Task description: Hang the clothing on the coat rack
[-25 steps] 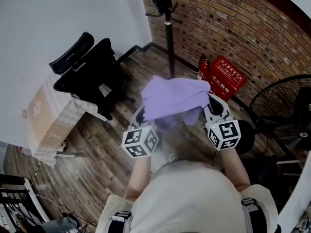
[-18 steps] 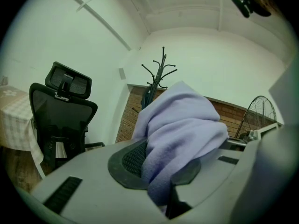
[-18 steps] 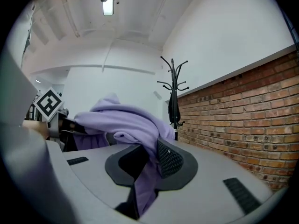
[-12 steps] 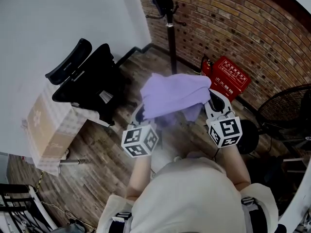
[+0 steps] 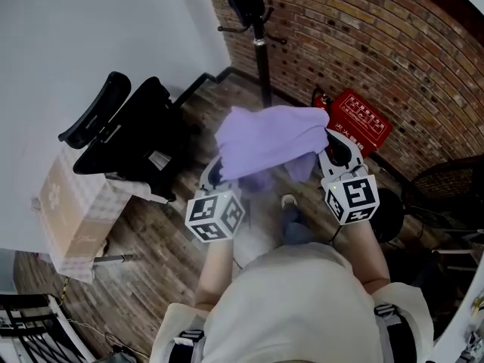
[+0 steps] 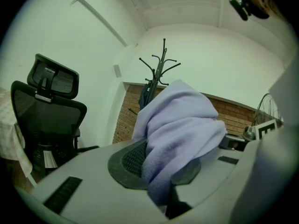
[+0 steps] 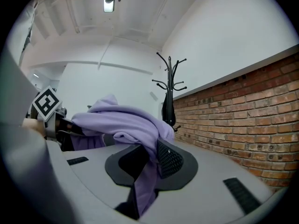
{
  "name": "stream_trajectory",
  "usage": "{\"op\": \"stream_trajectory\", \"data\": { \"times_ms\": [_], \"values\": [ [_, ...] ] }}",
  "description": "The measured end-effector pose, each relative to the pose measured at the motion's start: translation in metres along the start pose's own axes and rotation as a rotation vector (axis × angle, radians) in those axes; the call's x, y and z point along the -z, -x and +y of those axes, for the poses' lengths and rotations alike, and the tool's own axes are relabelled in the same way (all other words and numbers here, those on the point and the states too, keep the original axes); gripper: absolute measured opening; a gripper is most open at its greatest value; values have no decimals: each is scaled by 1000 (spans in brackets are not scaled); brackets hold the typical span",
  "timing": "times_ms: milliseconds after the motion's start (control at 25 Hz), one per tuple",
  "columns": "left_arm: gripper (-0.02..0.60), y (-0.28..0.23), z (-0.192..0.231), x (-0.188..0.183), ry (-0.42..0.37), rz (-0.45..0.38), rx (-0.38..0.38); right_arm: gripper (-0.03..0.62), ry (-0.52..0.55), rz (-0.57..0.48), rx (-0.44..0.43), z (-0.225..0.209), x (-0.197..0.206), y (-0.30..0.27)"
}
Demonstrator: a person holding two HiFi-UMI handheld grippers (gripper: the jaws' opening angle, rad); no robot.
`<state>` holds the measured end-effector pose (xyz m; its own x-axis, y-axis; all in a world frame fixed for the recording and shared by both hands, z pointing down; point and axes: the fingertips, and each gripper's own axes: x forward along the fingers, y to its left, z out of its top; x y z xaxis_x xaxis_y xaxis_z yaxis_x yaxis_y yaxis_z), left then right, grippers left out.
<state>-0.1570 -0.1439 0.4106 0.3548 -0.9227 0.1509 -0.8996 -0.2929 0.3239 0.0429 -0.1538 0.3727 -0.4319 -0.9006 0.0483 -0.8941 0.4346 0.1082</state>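
A lilac fleece garment hangs bunched between my two grippers, held up in front of me. My left gripper is shut on its left edge, and the cloth spills out over the jaw pads. My right gripper is shut on the right edge, with cloth pinched between its pads. The black coat rack stands ahead against the brick wall, with something dark hanging on its upper hooks. It also shows beyond the garment as the coat rack in the left gripper view and the coat rack in the right gripper view.
A black office chair stands to the left by the white wall, beside a cloth-covered box. A red fire-equipment box sits at the foot of the brick wall. A floor fan stands at the right.
The view has moved forward a little toward the coat rack, and the chair has slid left in the picture. Both grippers keep the same hold on the garment.
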Motion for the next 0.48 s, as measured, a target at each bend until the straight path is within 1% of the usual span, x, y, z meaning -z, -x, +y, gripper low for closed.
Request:
{"op": "stream_trajectory", "data": {
  "times_ms": [480],
  "values": [
    [51, -107, 9, -37, -13, -26, -22, 44, 17, -26, -25, -70, -17, -95]
  ]
}}
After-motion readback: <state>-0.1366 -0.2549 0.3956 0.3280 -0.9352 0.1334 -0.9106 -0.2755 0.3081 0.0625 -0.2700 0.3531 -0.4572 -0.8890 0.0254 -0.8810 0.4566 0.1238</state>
